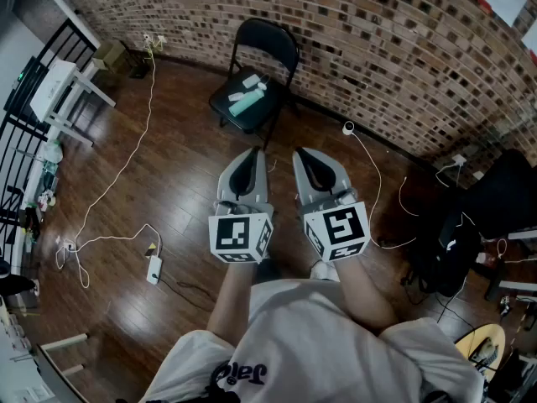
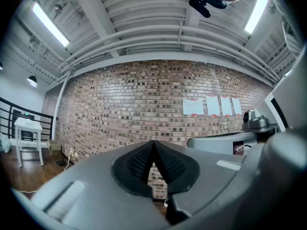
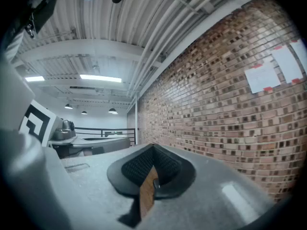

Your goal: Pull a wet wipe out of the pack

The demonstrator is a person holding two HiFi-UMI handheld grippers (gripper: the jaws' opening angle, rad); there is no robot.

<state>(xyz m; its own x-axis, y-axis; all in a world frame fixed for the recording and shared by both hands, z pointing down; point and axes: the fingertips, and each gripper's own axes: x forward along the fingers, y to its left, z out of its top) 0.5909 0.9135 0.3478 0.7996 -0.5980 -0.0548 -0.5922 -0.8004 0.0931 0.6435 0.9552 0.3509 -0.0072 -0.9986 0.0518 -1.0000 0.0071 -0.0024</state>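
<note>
The wet wipe pack (image 1: 245, 101), teal with a white part beside it, lies on the seat of a black folding chair (image 1: 273, 44) by the brick wall. Both grippers are held level, side by side, in front of the person and short of the chair. My left gripper (image 1: 252, 152) has its jaws together with nothing between them, and in the left gripper view the gripper (image 2: 154, 145) shows its pads meeting at the tip. My right gripper (image 1: 300, 153) is shut and empty too, pads touching in its own view (image 3: 153, 150). Neither gripper view shows the pack.
White cables (image 1: 126, 162) run over the wooden floor to a power strip (image 1: 153, 269) at the left. A white table (image 1: 59, 91) and a black railing (image 1: 33, 82) stand at the far left. A black bag (image 1: 445, 246) and more cables lie at the right.
</note>
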